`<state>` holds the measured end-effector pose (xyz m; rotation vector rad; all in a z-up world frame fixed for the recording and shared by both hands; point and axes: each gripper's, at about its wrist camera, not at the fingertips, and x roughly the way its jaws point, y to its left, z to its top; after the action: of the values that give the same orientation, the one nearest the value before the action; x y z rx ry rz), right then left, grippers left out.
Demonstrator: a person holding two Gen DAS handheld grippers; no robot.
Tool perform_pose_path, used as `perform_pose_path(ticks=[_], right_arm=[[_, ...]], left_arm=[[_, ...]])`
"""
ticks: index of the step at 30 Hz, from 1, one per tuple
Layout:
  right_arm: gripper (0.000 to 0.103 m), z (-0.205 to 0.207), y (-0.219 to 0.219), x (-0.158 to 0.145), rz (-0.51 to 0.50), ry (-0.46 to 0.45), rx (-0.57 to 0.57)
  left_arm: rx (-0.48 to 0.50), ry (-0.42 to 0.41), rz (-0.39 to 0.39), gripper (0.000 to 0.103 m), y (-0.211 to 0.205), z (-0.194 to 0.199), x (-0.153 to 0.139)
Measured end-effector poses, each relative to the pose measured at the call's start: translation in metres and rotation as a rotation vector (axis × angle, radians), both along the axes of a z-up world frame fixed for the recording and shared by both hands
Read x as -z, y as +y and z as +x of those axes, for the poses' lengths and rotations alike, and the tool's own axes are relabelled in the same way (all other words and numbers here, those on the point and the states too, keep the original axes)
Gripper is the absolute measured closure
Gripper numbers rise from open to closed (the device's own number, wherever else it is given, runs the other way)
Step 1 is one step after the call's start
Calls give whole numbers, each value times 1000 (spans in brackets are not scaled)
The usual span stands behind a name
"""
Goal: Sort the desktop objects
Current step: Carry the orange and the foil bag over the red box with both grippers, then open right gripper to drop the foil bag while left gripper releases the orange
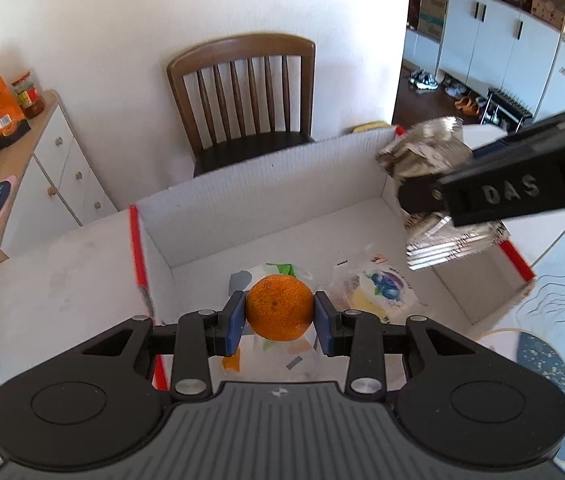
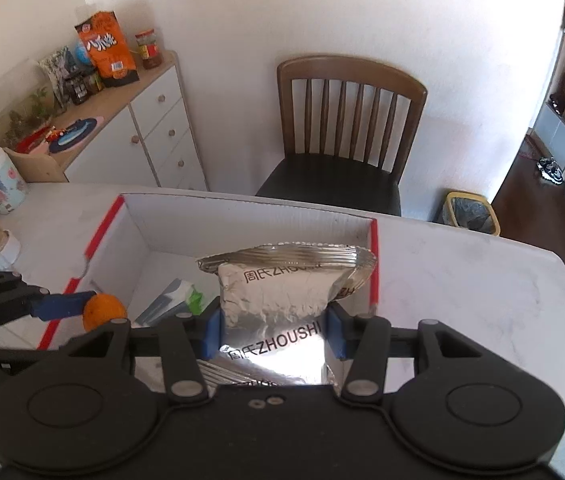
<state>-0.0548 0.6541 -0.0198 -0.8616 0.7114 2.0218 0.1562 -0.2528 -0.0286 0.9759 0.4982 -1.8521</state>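
My left gripper [image 1: 279, 318] is shut on an orange tangerine [image 1: 279, 307], held over the near left part of a white cardboard box [image 1: 258, 168] with red edges. My right gripper [image 2: 272, 330] is shut on a silver foil snack packet [image 2: 278, 292] printed ZHOUSHI, above the box's right side [image 2: 242, 210]. In the left wrist view the packet [image 1: 422, 152] and the right gripper's black arm come in from the right. In the right wrist view the tangerine [image 2: 103, 310] shows at the left between the left gripper's blue pads [image 2: 62, 305]. Several wrapped packets [image 1: 382, 288] lie on the box floor.
A brown wooden chair [image 2: 346, 136] stands behind the white table [image 2: 462, 292]. A white cabinet [image 2: 154, 136] at the left carries an orange bag, a jar and bottles. A cup [image 2: 0, 186] stands at the table's left edge. A yellow bin [image 2: 468, 208] sits on the floor.
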Motion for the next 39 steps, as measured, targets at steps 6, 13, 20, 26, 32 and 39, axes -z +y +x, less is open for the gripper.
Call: perform_pose_path(ticks=[6, 13, 20, 26, 32, 39], right_arm=[[53, -17, 24, 25, -29, -23, 15], [53, -38, 35, 55, -66, -88, -10], [53, -50, 41, 70, -85, -114, -10], [53, -53, 47, 79, -111, -120, -12], [53, -58, 43, 90, -124, -128, -27], [51, -60, 43, 91, -127, -131, -15]], left_arm=[[26, -17, 36, 68, -12, -14, 22], [51, -36, 67, 68, -21, -23, 40], [75, -81, 76, 68, -24, -29, 56], [83, -84, 89, 68, -27, -30, 58], [88, -87, 90, 68, -27, -31, 59], [93, -87, 86, 67, -26, -31, 57]])
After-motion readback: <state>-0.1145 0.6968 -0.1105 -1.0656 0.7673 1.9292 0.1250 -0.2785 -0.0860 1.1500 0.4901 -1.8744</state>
